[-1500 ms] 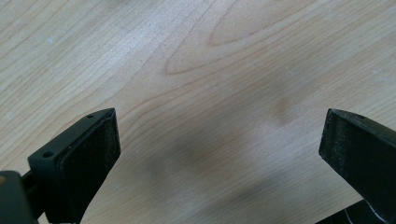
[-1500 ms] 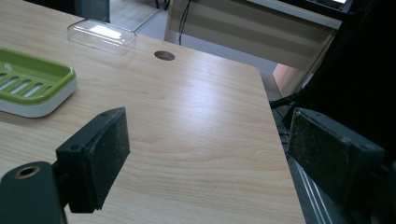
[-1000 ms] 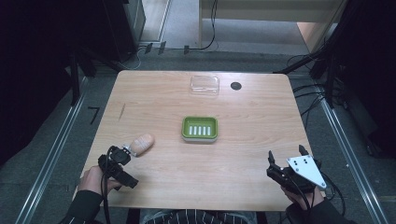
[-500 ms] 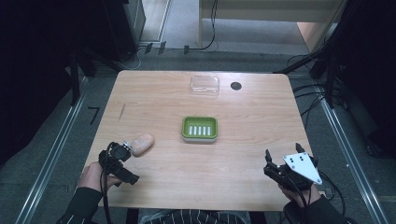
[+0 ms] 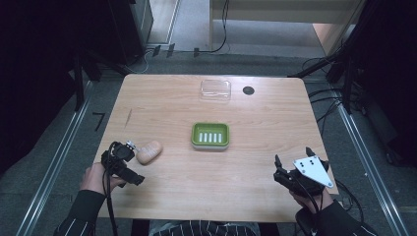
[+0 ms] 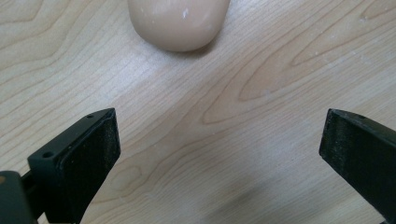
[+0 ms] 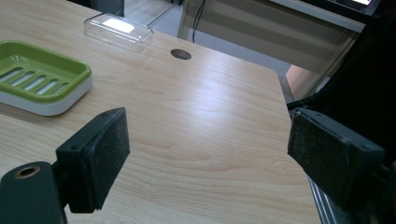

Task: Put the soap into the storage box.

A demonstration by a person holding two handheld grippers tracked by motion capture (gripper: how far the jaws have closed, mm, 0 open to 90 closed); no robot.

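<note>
A beige soap bar (image 5: pixel 149 152) lies on the wooden table (image 5: pixel 255 123) at its left front. My left gripper (image 5: pixel 131 150) points down at the table just left of the soap, open, nothing between its jaws. In the left gripper view the soap (image 6: pixel 179 22) sits beyond the spread jaws. A green soap dish (image 5: pixel 210 135) with a slotted bottom stands mid-table, also seen as the dish (image 7: pixel 39 77) in the right gripper view. My right gripper (image 5: pixel 293 164) is open and empty near the front right corner.
A clear plastic lid (image 5: pixel 215 90) lies at the table's far edge, with a round cable hole (image 5: pixel 248 90) to its right. Metal rails run along both sides on the floor. Cables trail behind the table.
The left gripper has crept forward and right, closer to the soap. The right gripper has shifted slightly left and toward the front edge. Nothing was grasped.
</note>
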